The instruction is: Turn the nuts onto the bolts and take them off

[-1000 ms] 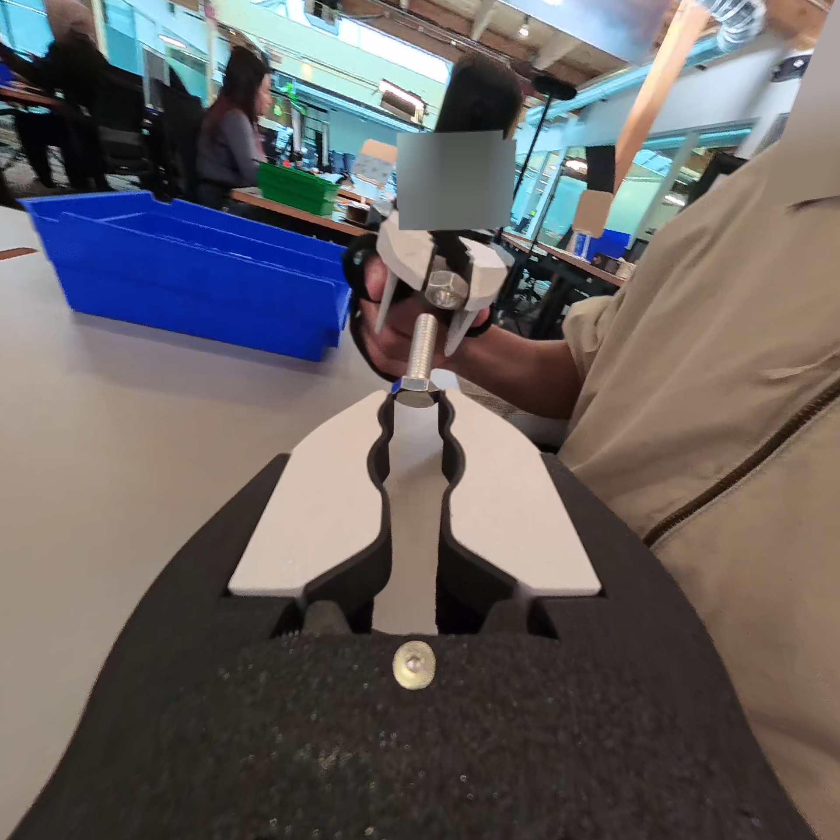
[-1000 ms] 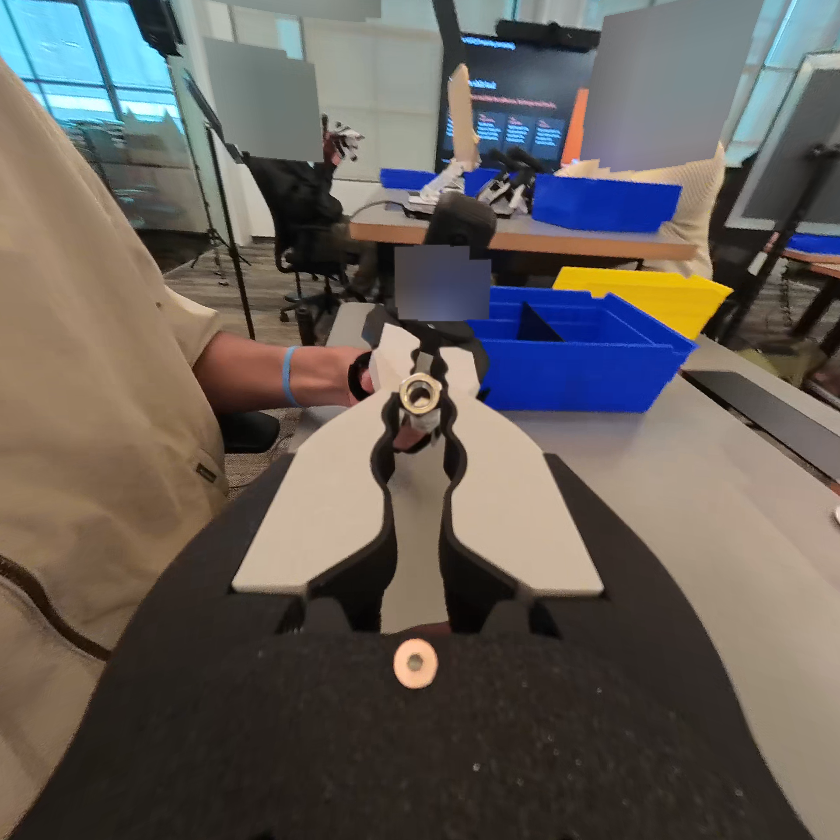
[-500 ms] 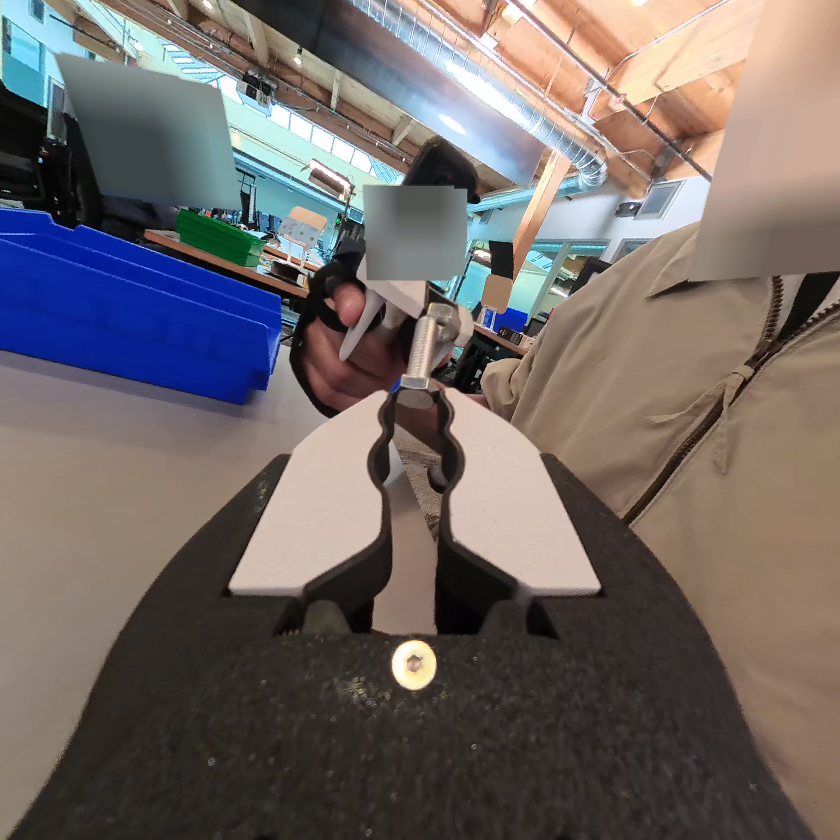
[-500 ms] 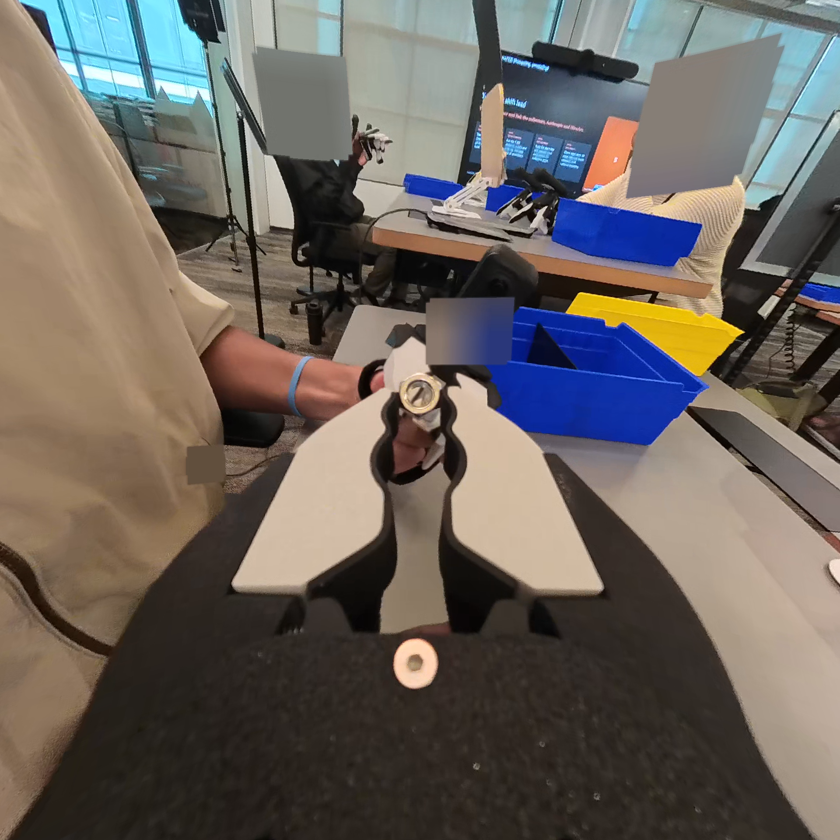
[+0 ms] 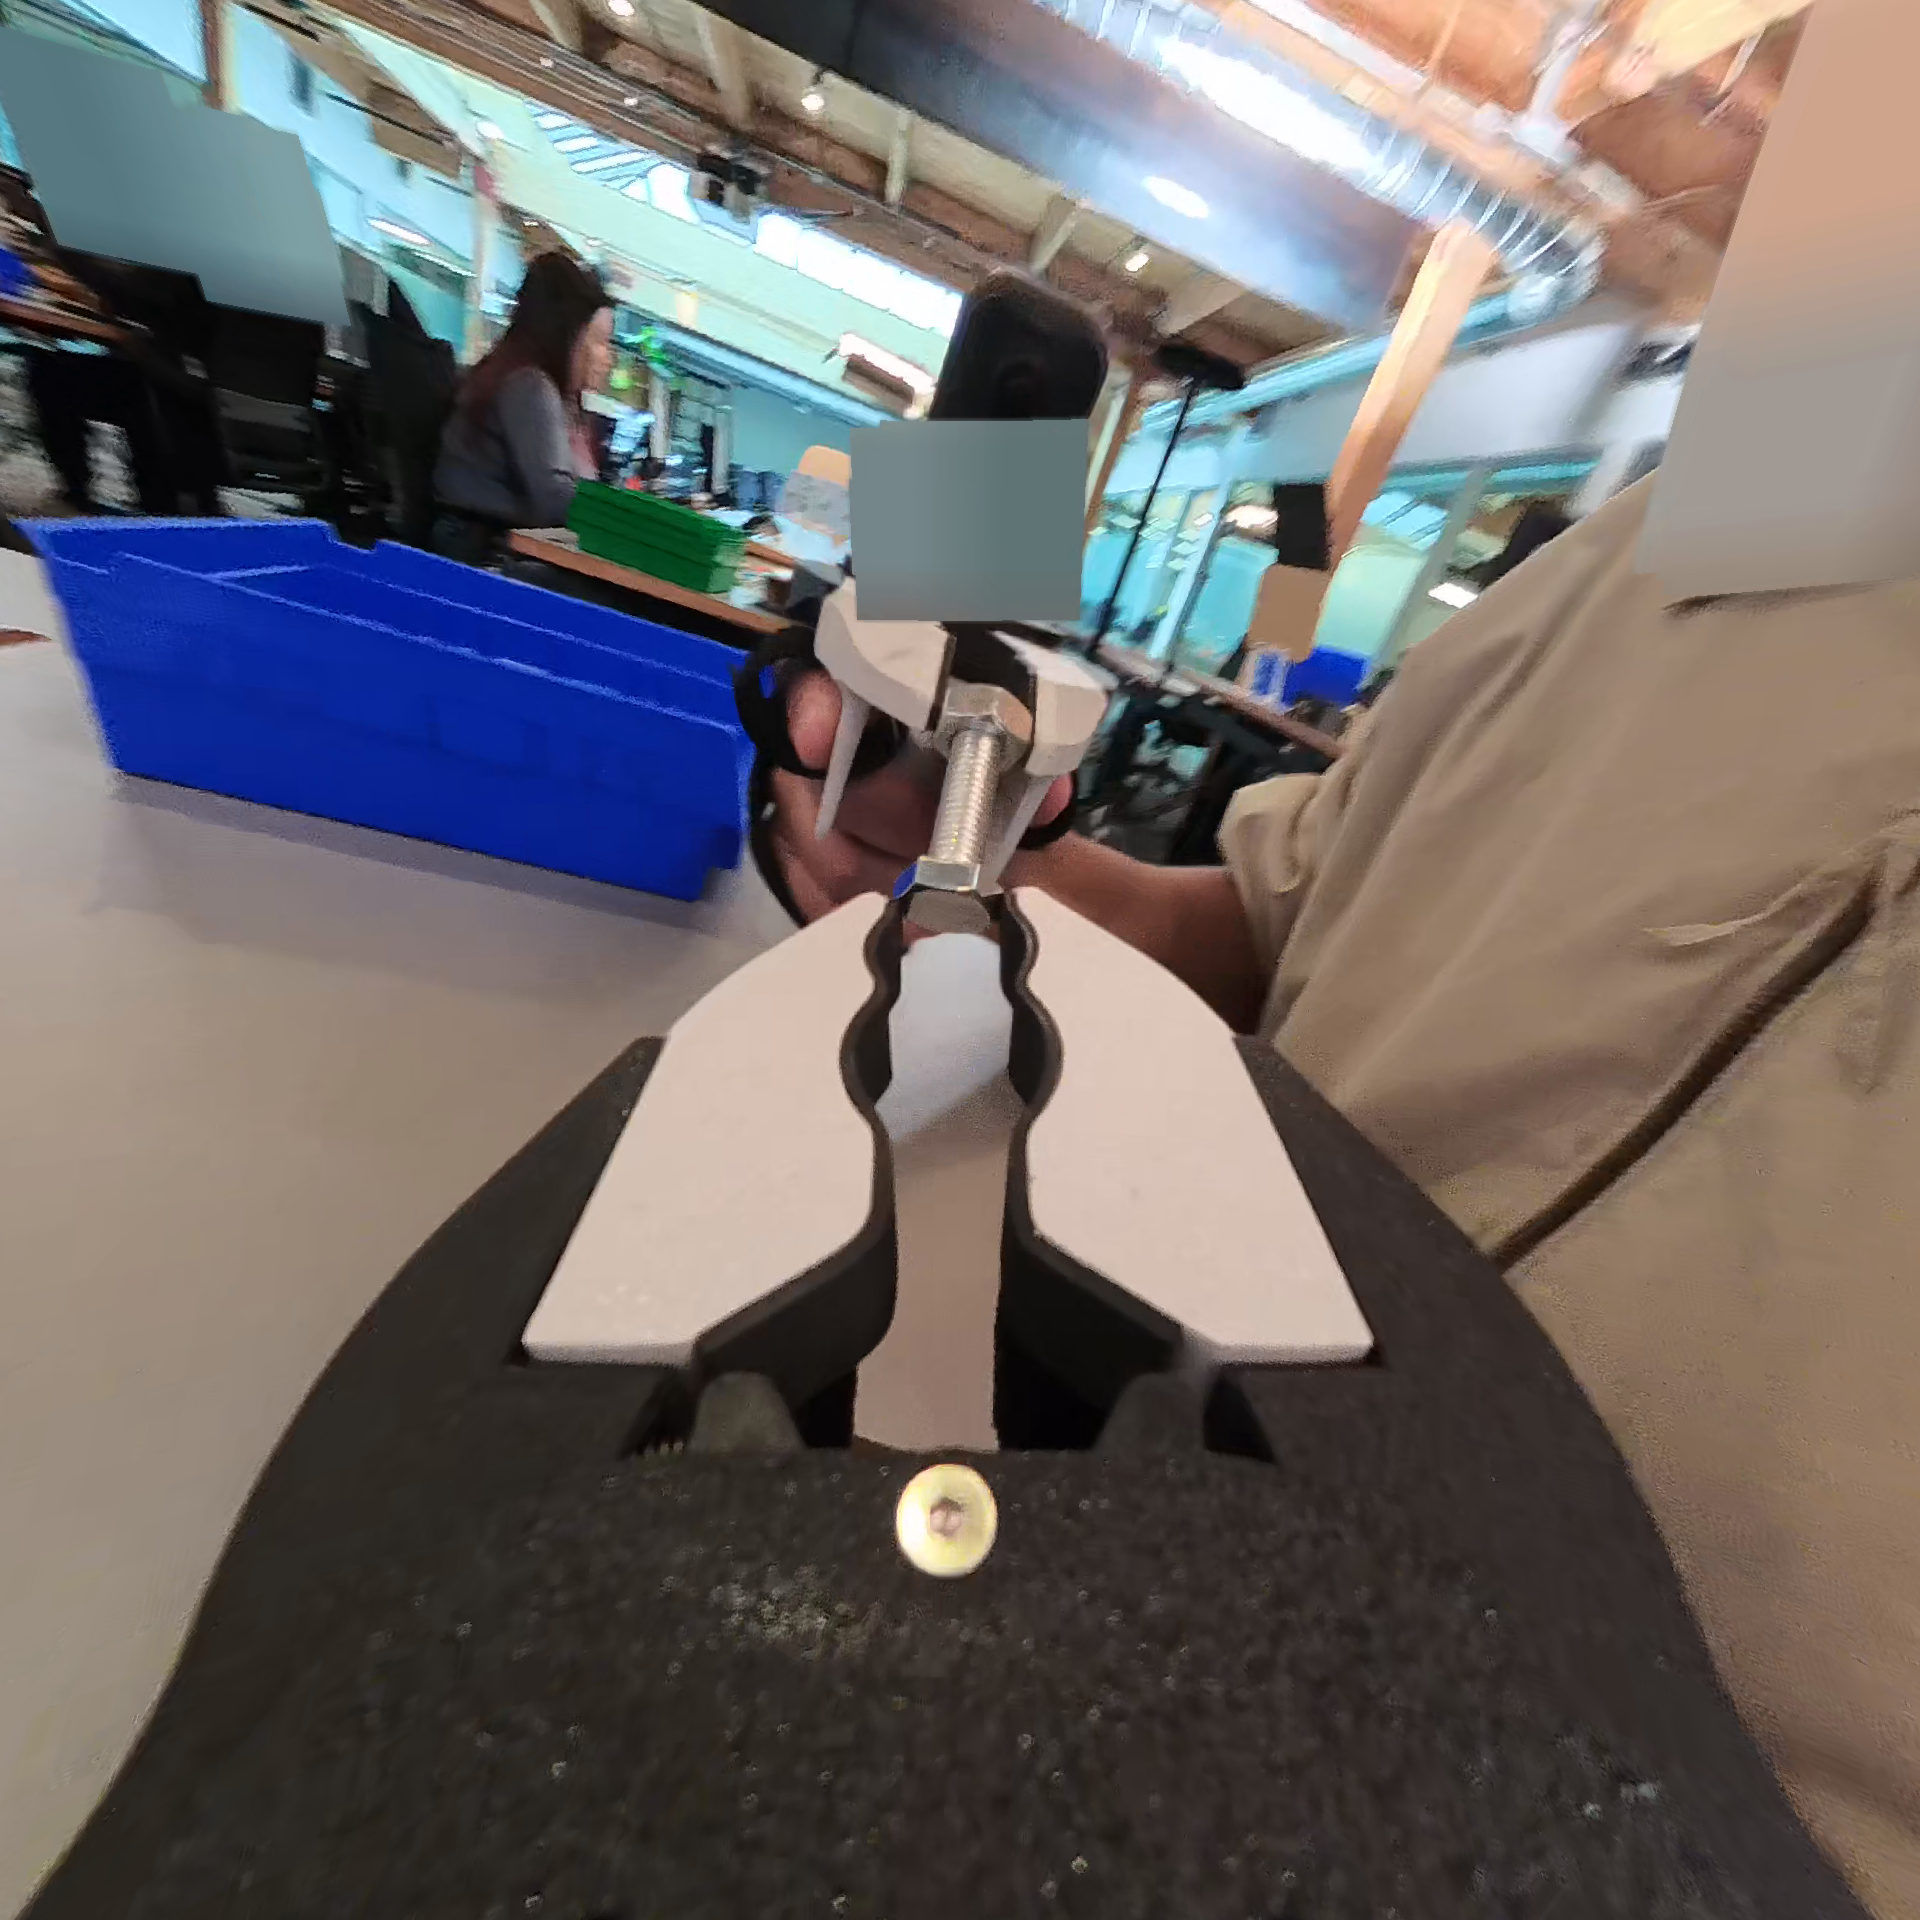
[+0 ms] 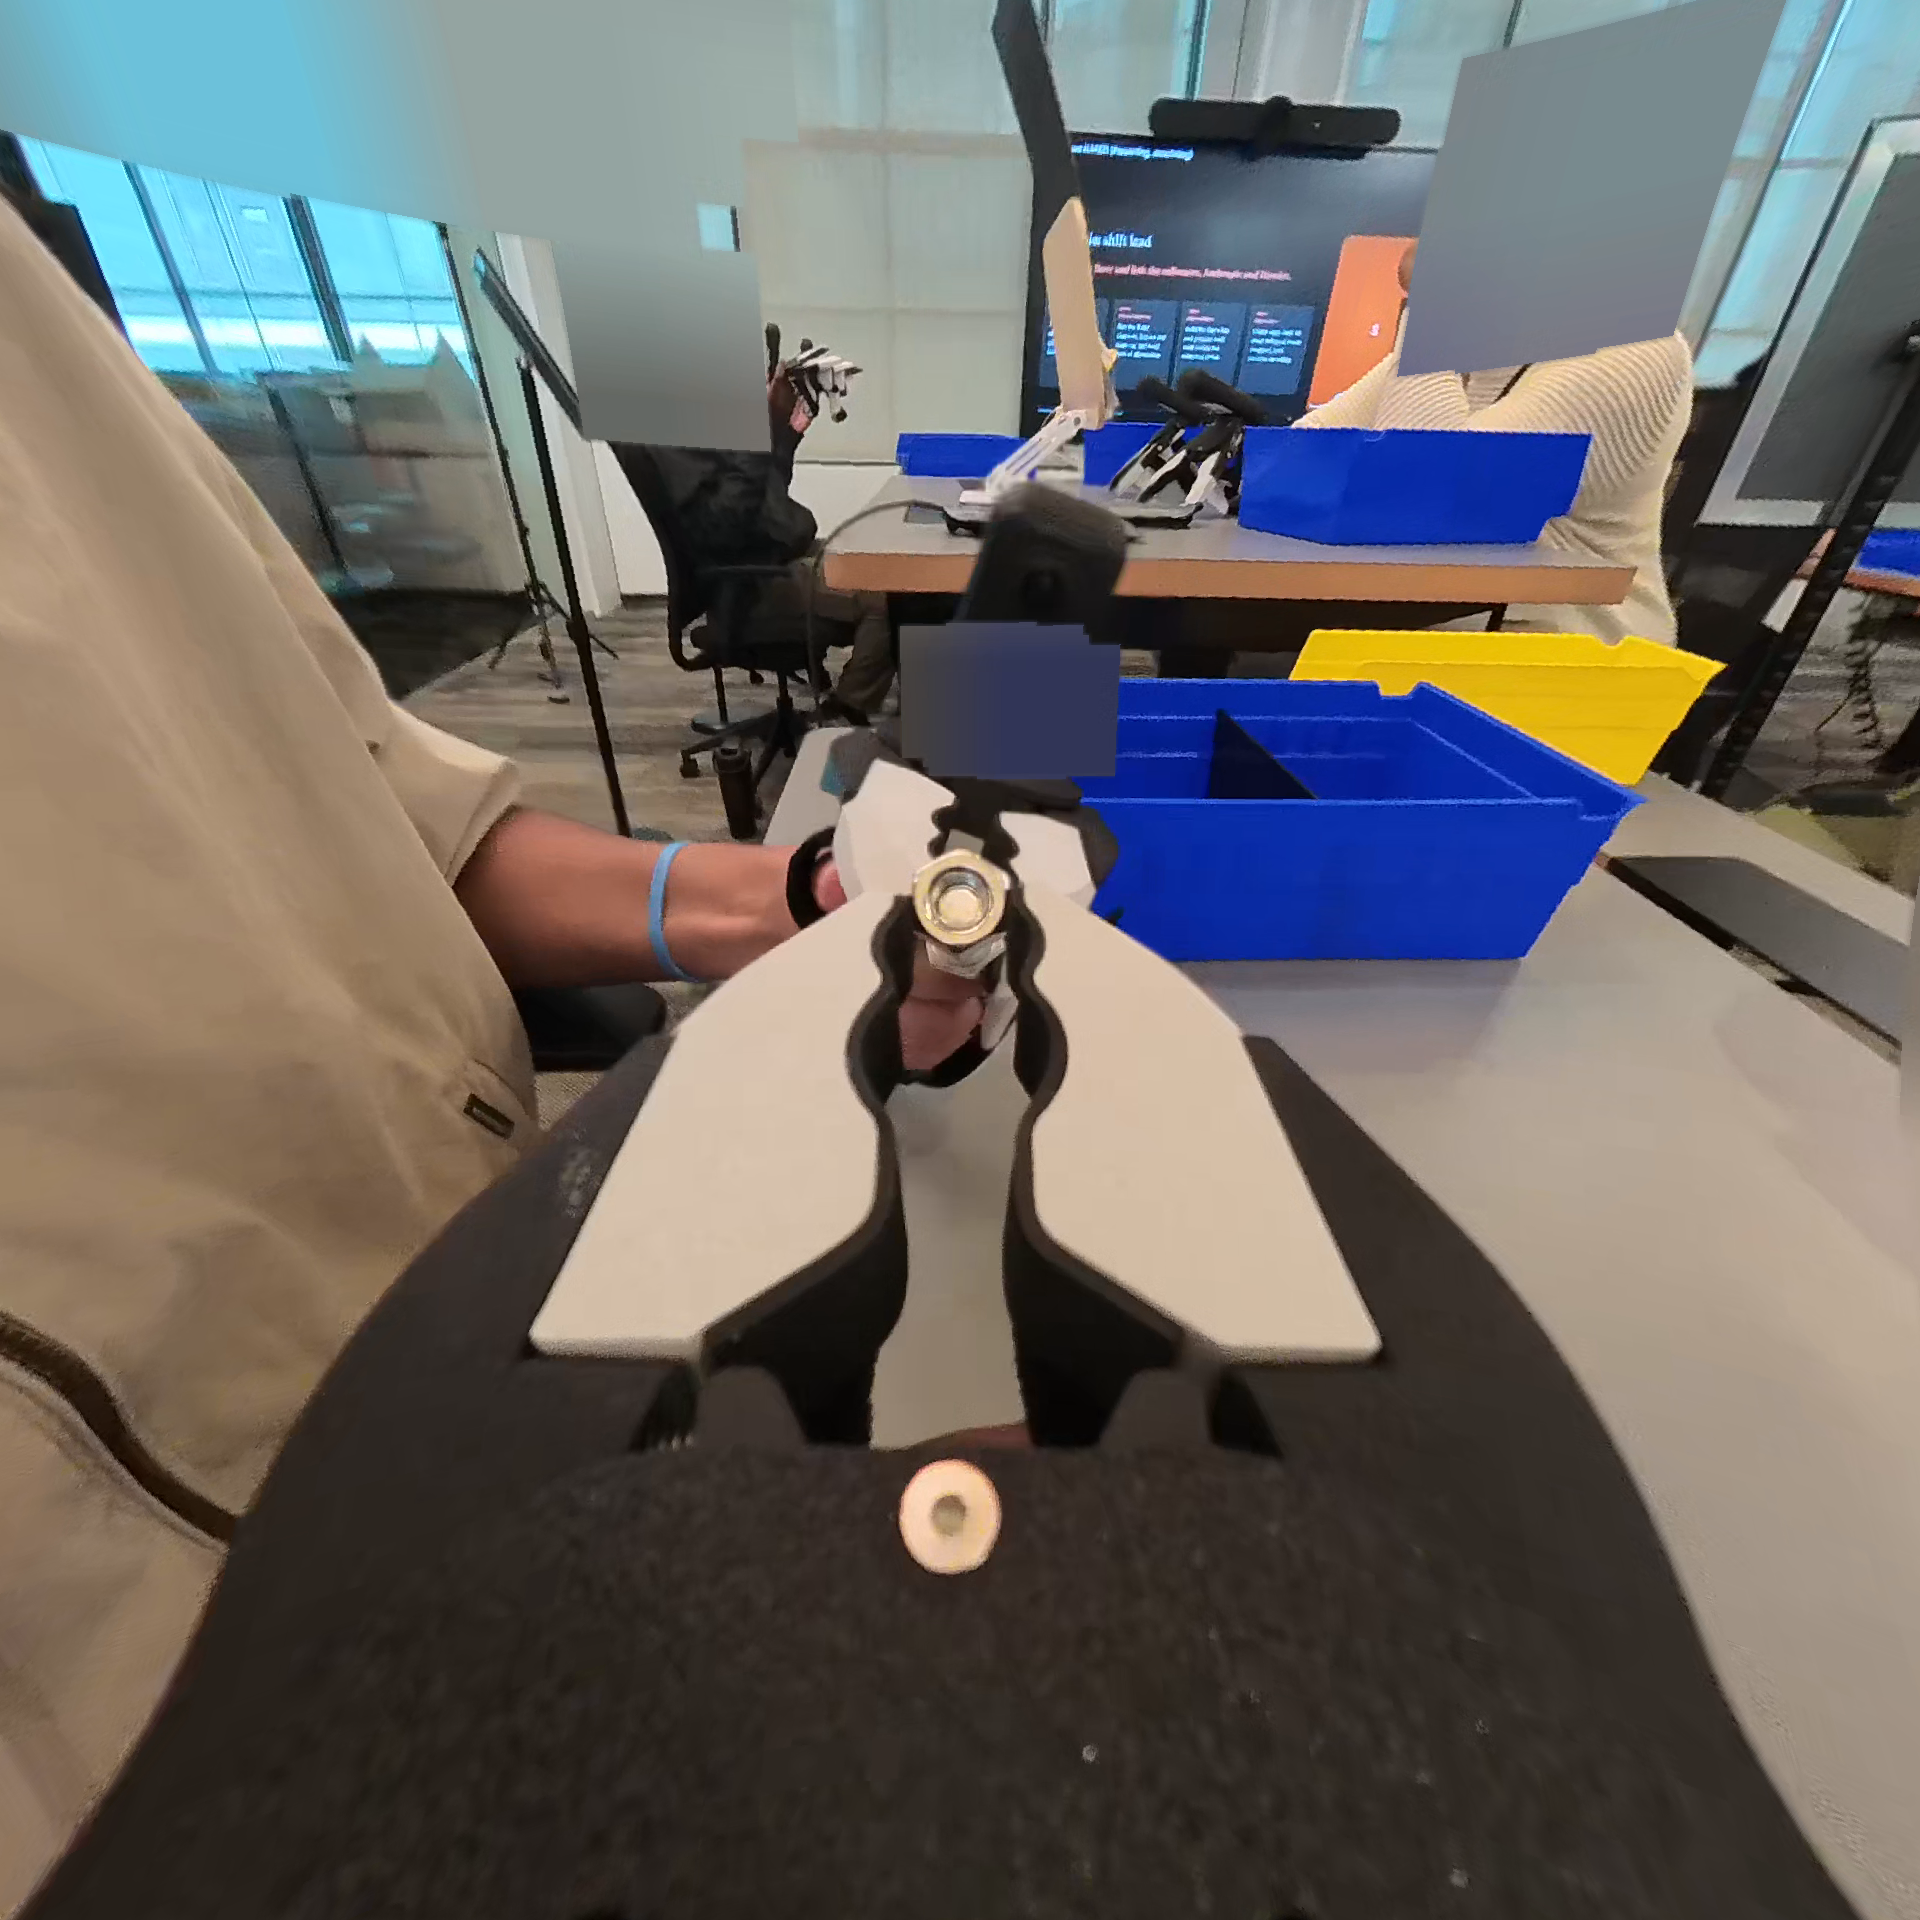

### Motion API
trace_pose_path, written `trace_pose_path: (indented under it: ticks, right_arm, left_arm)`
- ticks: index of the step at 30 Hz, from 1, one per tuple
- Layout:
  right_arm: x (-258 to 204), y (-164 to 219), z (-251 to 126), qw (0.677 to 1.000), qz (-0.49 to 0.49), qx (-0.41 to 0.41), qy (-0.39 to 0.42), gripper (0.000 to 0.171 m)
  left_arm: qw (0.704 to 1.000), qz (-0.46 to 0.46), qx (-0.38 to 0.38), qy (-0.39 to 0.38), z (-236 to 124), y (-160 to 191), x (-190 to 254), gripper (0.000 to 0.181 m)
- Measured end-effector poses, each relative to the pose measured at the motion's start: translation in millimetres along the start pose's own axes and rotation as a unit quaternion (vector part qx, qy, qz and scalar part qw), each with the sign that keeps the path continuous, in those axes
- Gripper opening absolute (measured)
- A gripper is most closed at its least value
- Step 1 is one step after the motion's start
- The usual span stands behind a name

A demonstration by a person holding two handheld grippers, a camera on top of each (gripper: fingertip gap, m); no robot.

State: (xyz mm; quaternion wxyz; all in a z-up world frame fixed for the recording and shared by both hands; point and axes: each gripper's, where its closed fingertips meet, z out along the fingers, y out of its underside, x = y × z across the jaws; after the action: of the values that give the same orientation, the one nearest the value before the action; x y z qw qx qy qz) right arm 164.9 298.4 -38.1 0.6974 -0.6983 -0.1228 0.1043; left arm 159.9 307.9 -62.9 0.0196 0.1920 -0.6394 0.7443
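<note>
Steel hex bolt (image 5: 966,795) sits head-down in our left gripper (image 5: 943,912), fingers clamped on the head; our right gripper (image 6: 961,920) is closed on the hex nut (image 6: 961,896) at the threaded tip, both held in air above the grey table (image 5: 312,1039). Looks like threading on, we judge: keep nut square to shank, spin one side, hold the other still, light axial push. Blue bin (image 6: 1351,831) near, beige jacket (image 5: 1610,935) close, table edge by the torso, so we roll wrists in place
</note>
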Motion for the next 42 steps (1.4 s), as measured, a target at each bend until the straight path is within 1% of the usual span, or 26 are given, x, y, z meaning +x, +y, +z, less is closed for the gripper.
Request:
trace_pose_path:
  ticks: [3, 7, 10, 12, 14, 18, 22, 25, 26, 30, 31, 34, 36, 37, 39, 42]
  right_arm:
    - [4.6, 1.9, -3.4, 0.999, 0.045, 0.021, 0.003, 0.017]
    - [11.9, 5.4, -7.4, 0.992, 0.115, 0.046, 0.011, 0.017]
    - [16.3, 11.2, -7.5, 0.983, 0.177, 0.05, 0.024, 0.017]
    - [17.2, 16.3, -6.6, 0.976, 0.212, 0.043, 0.034, 0.017]
    - [17.8, 19.2, -5.5, 0.971, 0.233, 0.039, 0.044, 0.017]
    - [22.3, 20.9, -4.4, 0.959, 0.275, 0.039, 0.061, 0.017]
    - [30.0, 27.4, -3.7, 0.94, 0.326, 0.017, 0.096, 0.017]
    - [35.6, 30.2, -3.2, 0.921, 0.375, 0.021, 0.109, 0.017]
    - [35.9, 29.1, -2.4, 0.918, 0.381, 0.024, 0.105, 0.017]
    - [34.9, 26.6, 3.8, 0.921, 0.376, 0.011, 0.098, 0.017]
    - [33.3, 24.8, 6.4, 0.925, 0.368, 0.004, 0.093, 0.017]
    - [27.6, 31.9, 19.0, 0.938, 0.327, -0.056, 0.102, 0.017]
    - [25.6, 27.7, 23.8, 0.947, 0.298, -0.066, 0.103, 0.017]
    - [28.2, 25.2, 22.0, 0.95, 0.285, -0.069, 0.11, 0.017]
    - [38.0, 26.0, 13.6, 0.953, 0.258, -0.084, 0.138, 0.017]
    - [46.2, 30.6, -2.5, 0.954, 0.232, -0.094, 0.166, 0.017]
  left_arm:
    - [0.995, 0.065, -0.028, -0.072, 3.0, 1.9, -6.1, 0.017]
    - [0.968, 0.161, -0.057, -0.185, 3.8, 1.6, -15.7, 0.017]
    - [0.947, 0.201, -0.07, -0.239, 1.3, 4.0, -20.5, 0.017]
    - [0.945, 0.198, -0.084, -0.248, 0.3, 10.2, -23.0, 0.017]
    - [0.949, 0.182, -0.08, -0.247, 0.4, 14.6, -25.0, 0.017]
    - [0.952, 0.163, -0.052, -0.254, -0.3, 14.2, -27.9, 0.017]
    - [0.938, 0.18, -0.051, -0.29, -3.9, 13.7, -33.2, 0.017]
    - [0.926, 0.19, -0.054, -0.322, -5.0, 14.0, -37.9, 0.017]
    - [0.925, 0.189, -0.056, -0.324, -4.7, 15.1, -39.1, 0.017]
    - [0.929, 0.168, -0.057, -0.325, -4.6, 20.3, -43.6, 0.017]
    - [0.93, 0.165, -0.064, -0.322, -4.4, 23.1, -44.4, 0.0]
    - [0.938, 0.171, -0.036, -0.299, 1.0, 15.4, -35.2, 0.0]
    - [0.93, 0.188, -0.061, -0.309, -1.1, 17.4, -36.4, 0.0]
    - [0.928, 0.19, -0.065, -0.313, -4.6, 19.2, -38.8, 0.0]
    - [0.931, 0.164, -0.093, -0.313, -11.9, 30.0, -45.5, 0.0]
    - [0.929, 0.15, -0.116, -0.318, -26.0, 41.0, -43.3, 0.0]
